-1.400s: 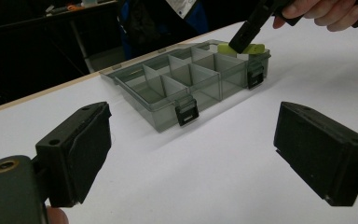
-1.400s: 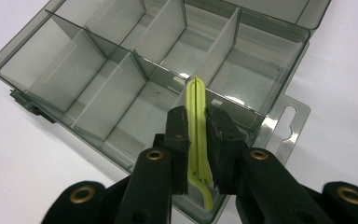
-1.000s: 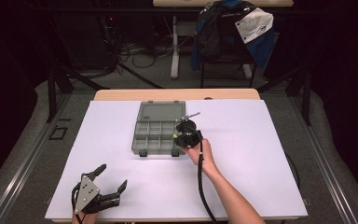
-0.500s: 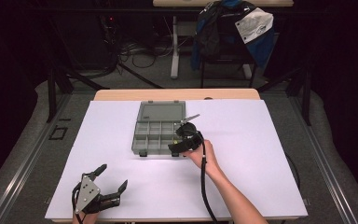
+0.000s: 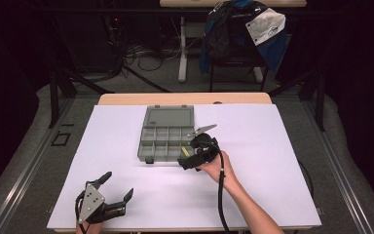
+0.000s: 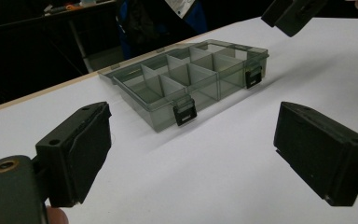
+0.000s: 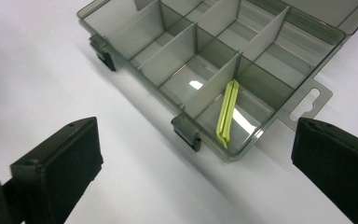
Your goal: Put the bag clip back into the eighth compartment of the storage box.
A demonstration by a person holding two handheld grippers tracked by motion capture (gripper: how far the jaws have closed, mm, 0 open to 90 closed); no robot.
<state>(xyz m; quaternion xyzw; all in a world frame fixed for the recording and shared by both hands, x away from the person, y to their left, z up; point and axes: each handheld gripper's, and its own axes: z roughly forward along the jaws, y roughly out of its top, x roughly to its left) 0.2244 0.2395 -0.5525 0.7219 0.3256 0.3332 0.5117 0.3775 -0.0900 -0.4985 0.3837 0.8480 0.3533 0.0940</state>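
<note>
Right gripper view: yellow clip [image 7: 227,113] dropped in the box [image 7: 289,32], jaws empty.

Placing looks just finished. The clip leans on a divider in the corner cell next to a latch [image 7: 187,132], and the right gripper [image 5: 191,157] hovers just off that corner, its jaws having just been opening and now wide, nothing between them. The left gripper [image 5: 117,187] sits well apart near the table [image 5: 282,146] edge, also spread wide and empty (resting, by the look of it). Next, probably, pull the right one clear or swing the lid [image 5: 169,116] shut; the lid lies flat behind, so it needs a lift from the far edge.
</note>
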